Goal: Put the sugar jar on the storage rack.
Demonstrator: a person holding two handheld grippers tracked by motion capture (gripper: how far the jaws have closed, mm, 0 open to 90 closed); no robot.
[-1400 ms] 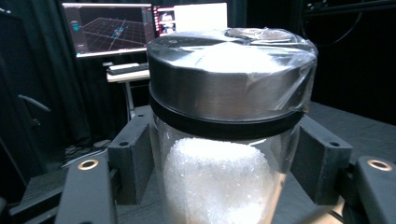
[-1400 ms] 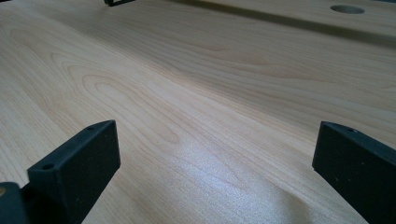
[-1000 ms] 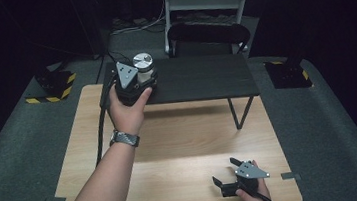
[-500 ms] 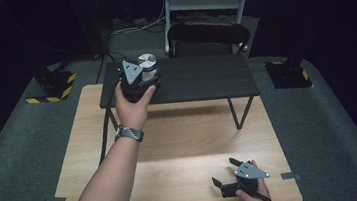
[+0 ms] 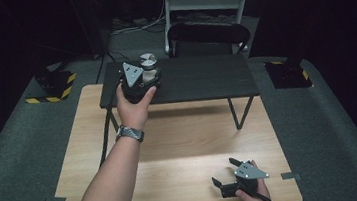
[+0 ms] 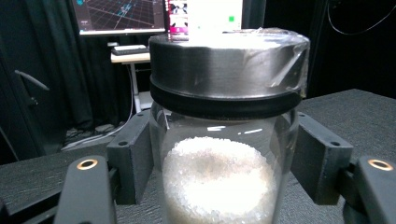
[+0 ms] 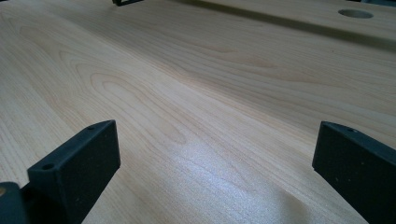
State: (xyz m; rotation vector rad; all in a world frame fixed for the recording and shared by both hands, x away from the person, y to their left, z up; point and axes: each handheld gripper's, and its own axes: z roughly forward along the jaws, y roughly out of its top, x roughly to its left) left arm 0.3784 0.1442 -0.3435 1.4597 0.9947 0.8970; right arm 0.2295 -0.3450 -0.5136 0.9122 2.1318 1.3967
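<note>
Two black jaws of the left gripper are set against the sides of a clear glass jar of white granules with a metal lid, seemingly clamped on it, on the small black table. The right gripper is held low over the light wooden tabletop, jaws spread wide with nothing between.

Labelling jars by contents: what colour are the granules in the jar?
White granules, clearest in the left gripper view.
</note>
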